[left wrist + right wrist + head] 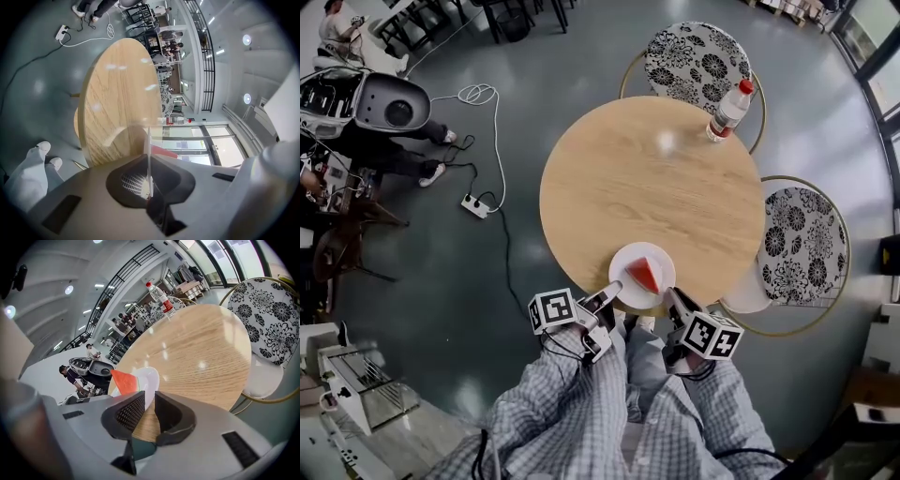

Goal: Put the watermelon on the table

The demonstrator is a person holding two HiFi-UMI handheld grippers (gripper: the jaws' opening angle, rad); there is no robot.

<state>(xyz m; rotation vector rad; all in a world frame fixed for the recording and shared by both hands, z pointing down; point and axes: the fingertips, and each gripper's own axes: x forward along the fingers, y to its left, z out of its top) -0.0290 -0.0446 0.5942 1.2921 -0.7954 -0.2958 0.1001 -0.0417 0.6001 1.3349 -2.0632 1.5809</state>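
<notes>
A red watermelon slice (pixel 644 275) lies on a white plate (pixel 627 262) at the near edge of the round wooden table (pixel 647 178); the plate overhangs that edge. My left gripper (pixel 612 289) is at the plate's left rim. In the left gripper view the plate (pixel 149 150) runs edge-on between the jaws of the left gripper (pixel 150 176), which are shut on it, with the watermelon (pixel 163 150) just beyond. My right gripper (pixel 673 296) is at the plate's right rim. In the right gripper view a narrow gap shows between the jaws of the right gripper (pixel 149 401), with the plate (pixel 150 378) and watermelon (pixel 124 380) just ahead.
A plastic bottle (pixel 729 111) with a red cap stands at the table's far right edge. Two floral-cushioned chairs (pixel 698 56) (pixel 802 239) flank the table at the back and right. A power strip with cables (pixel 475 204) lies on the floor to the left.
</notes>
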